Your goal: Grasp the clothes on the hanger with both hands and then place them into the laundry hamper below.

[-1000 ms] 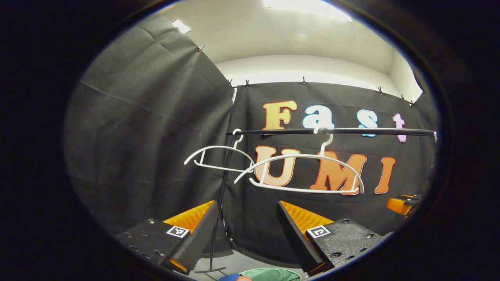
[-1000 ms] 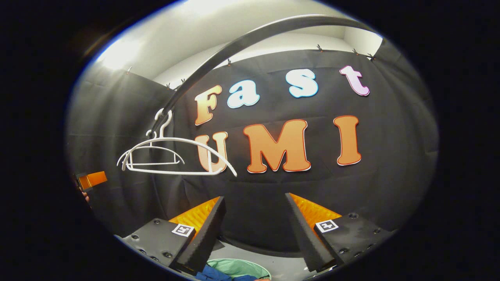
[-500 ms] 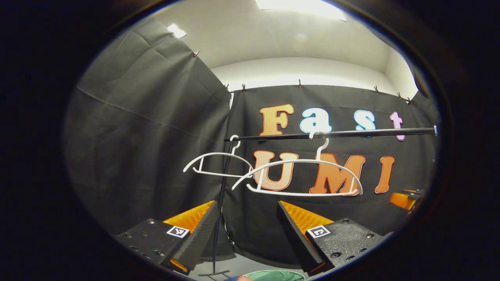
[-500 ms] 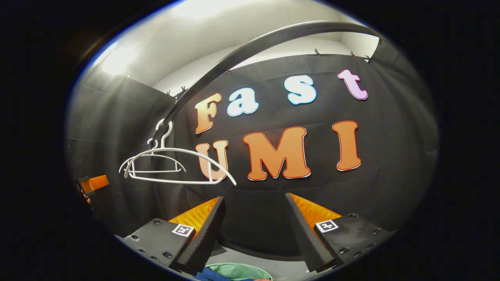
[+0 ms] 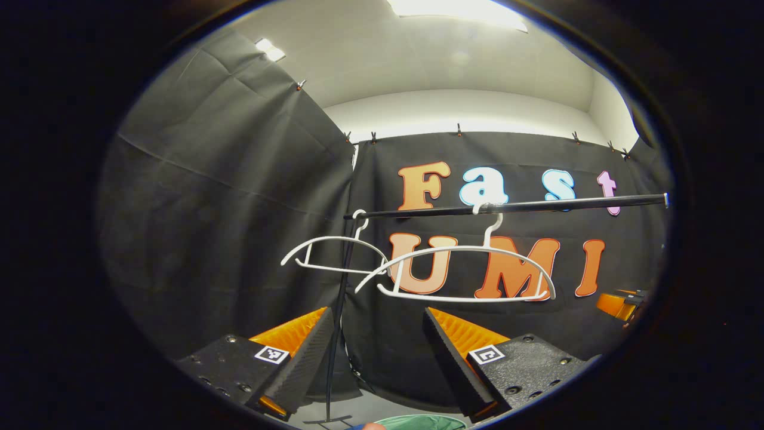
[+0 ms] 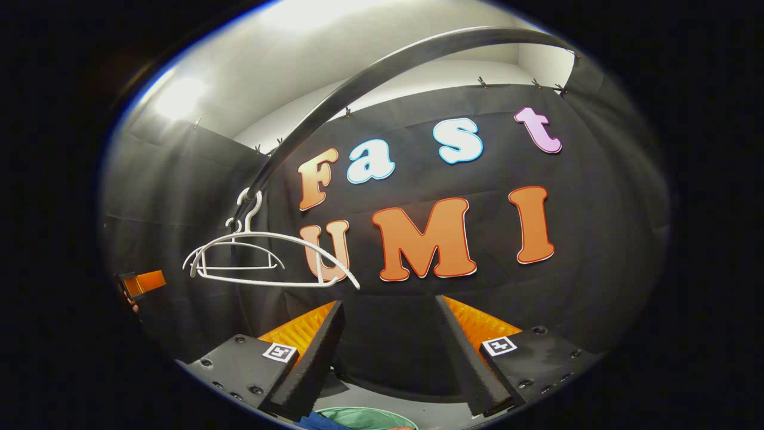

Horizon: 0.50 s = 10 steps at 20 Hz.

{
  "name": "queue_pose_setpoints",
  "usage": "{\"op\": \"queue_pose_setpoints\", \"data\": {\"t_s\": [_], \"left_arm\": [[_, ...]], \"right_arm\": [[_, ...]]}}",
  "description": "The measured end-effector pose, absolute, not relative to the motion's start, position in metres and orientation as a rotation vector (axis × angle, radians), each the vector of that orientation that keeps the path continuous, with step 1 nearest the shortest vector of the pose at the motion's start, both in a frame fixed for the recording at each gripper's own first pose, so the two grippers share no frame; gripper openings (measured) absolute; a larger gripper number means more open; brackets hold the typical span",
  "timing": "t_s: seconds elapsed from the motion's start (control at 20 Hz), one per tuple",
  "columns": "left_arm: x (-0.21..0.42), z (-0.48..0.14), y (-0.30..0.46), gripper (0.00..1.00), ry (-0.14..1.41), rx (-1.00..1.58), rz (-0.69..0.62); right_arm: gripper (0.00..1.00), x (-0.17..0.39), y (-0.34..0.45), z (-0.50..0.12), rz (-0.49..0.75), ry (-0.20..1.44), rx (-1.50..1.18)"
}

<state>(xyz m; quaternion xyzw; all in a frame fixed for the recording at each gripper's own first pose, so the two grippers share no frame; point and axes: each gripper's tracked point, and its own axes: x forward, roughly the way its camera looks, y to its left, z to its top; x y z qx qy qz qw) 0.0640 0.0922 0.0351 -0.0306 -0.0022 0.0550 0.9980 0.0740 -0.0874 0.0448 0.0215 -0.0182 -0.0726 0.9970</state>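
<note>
In the left gripper view, my left gripper (image 5: 377, 343) gaped, holding nothing, before two bare hangers (image 5: 465, 272). In the right gripper view, my right gripper (image 6: 391, 337) gaped too; blue clothes (image 6: 310, 423) lay at the green hamper (image 6: 364, 416) below. Best to keep both grippers raised, away from the hangers.

text: none readable | gripper tags: square coded markers, no words

You have a black rail (image 5: 507, 206) carrying two bare white hangers: the nearer hanger (image 5: 462, 272) hooked mid-rail, the farther hanger (image 5: 331, 254) at the rail's end, by its upright post (image 5: 338, 322).
</note>
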Motion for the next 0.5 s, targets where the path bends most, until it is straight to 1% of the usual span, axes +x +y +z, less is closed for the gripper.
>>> {"op": "queue_pose_setpoints", "data": {"t_s": [0.1, 0.15, 0.2, 0.25, 0.5], "left_arm": [[0.066, 0.032, 0.093, 0.91, 0.0, -0.07, 0.109], [0.068, 0.031, 0.094, 0.91, 0.005, -0.069, 0.113], [0.069, 0.028, 0.095, 0.91, 0.009, -0.067, 0.117], [0.068, 0.028, 0.095, 0.91, 0.011, -0.065, 0.116], [0.07, 0.023, 0.093, 0.91, 0.019, -0.059, 0.121]], "right_arm": [[0.97, 0.076, -0.087, 0.041, -0.142, -0.028, 0.046], [1.0, 0.078, -0.087, 0.042, -0.141, -0.025, 0.047], [1.0, 0.08, -0.087, 0.041, -0.14, -0.024, 0.047], [0.98, 0.081, -0.086, 0.041, -0.138, -0.024, 0.046], [0.98, 0.085, -0.081, 0.04, -0.125, -0.022, 0.044]]}}
